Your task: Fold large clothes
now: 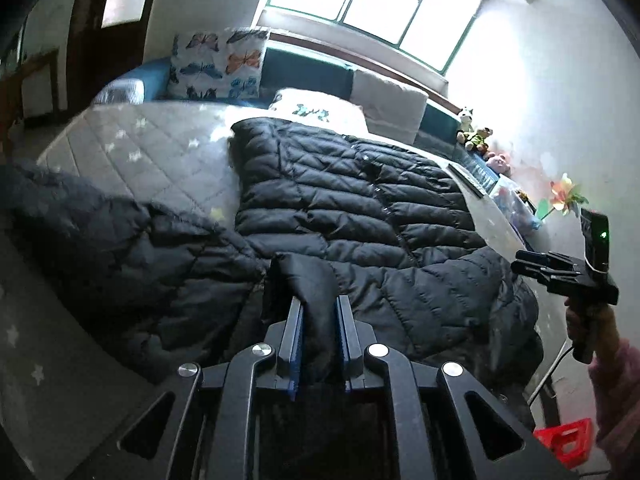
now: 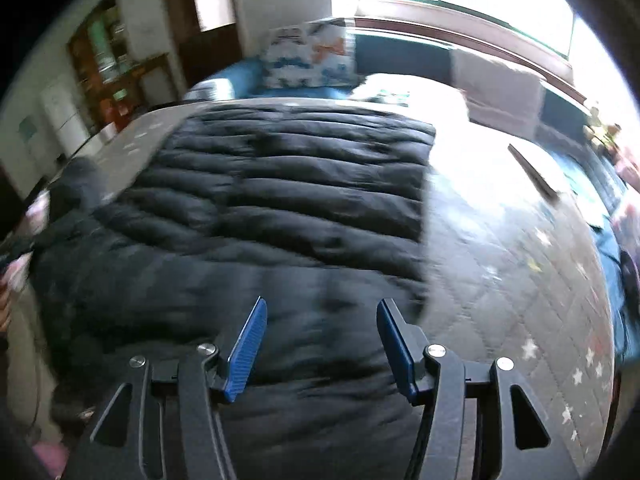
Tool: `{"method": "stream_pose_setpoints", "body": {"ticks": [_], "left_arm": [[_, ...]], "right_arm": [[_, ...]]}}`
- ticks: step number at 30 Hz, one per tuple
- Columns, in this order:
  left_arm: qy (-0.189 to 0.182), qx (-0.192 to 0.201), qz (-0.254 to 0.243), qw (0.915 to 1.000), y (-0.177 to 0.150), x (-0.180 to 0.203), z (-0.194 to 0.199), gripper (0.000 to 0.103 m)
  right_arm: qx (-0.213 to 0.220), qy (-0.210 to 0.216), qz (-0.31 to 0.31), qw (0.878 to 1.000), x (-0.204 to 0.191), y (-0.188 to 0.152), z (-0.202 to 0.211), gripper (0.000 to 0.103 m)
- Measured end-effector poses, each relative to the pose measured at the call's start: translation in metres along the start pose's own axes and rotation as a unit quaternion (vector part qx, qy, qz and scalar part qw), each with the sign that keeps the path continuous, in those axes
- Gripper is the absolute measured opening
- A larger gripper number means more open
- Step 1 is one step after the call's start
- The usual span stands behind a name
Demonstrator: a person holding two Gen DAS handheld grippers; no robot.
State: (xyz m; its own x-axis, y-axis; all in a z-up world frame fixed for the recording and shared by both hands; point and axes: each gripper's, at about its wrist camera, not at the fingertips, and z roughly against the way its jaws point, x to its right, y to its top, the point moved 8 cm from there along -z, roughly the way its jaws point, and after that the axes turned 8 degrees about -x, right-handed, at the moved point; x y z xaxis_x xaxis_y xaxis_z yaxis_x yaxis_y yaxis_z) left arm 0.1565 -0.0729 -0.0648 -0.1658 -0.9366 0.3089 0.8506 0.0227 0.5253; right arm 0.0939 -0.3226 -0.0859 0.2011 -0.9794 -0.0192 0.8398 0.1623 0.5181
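A large black quilted puffer jacket (image 1: 352, 200) lies spread on the grey star-patterned bed (image 1: 152, 148). My left gripper (image 1: 318, 304) is shut on a fold of the jacket's black fabric (image 1: 308, 276), near its lower end, with a sleeve trailing to the left. My right gripper shows at the right edge of the left wrist view (image 1: 560, 272), held in a hand beside the jacket. In the blurred right wrist view the right gripper (image 2: 322, 312) is open and empty, hovering over the jacket (image 2: 280, 200) near its edge.
Butterfly-print pillows (image 1: 216, 64) and a folded grey blanket (image 1: 388, 108) lie at the bed's head under the window. Stuffed toys (image 1: 476, 136) and a paper pinwheel (image 1: 564, 200) line the right wall. A red crate (image 1: 568, 440) is on the floor at right.
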Motion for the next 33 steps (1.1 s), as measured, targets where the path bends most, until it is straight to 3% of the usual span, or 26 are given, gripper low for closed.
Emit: {"method": "stream_pose_setpoints", "body": {"ticks": [3,10,13,16,21,25,29,31,33], "left_arm": [[0.011,0.004,-0.008,0.9999,0.003,0.0,0.005,0.017],[0.013,0.011,0.034,0.9993,-0.004,-0.033,0.016,0.017],[0.019,0.016,0.085,0.9961,-0.012,-0.071,0.027,0.017],[0.032,0.023,0.124,0.9915,-0.019,-0.104,0.04,0.017],[0.046,0.046,0.185,0.9806,-0.023,-0.165,0.069,0.017],[0.003,0.061,0.231,0.971,-0.021,-0.206,0.083,0.017],[-0.026,0.071,0.272,0.9594,-0.019,-0.236,0.09,0.017],[-0.052,0.08,0.289,0.9527,-0.017,-0.248,0.095,0.017],[-0.052,0.104,0.313,0.9426,-0.013,-0.263,0.105,0.017]], "right_arm": [[-0.004,0.024,0.033,0.999,-0.037,-0.002,0.001,0.062],[-0.036,0.082,0.096,0.991,-0.109,-0.006,-0.017,0.063],[-0.071,0.073,0.118,0.988,-0.127,-0.016,-0.046,0.064],[-0.088,0.037,0.145,0.985,-0.137,-0.023,-0.066,0.065],[-0.071,0.036,0.166,0.983,-0.158,-0.003,-0.039,0.065],[-0.048,0.088,0.182,0.978,-0.202,0.017,-0.023,0.065],[-0.061,0.106,0.211,0.97,-0.242,0.022,-0.047,0.065],[-0.097,0.087,0.223,0.966,-0.254,0.014,-0.075,0.065],[-0.113,0.07,0.231,0.964,-0.256,0.009,-0.091,0.065]]}}
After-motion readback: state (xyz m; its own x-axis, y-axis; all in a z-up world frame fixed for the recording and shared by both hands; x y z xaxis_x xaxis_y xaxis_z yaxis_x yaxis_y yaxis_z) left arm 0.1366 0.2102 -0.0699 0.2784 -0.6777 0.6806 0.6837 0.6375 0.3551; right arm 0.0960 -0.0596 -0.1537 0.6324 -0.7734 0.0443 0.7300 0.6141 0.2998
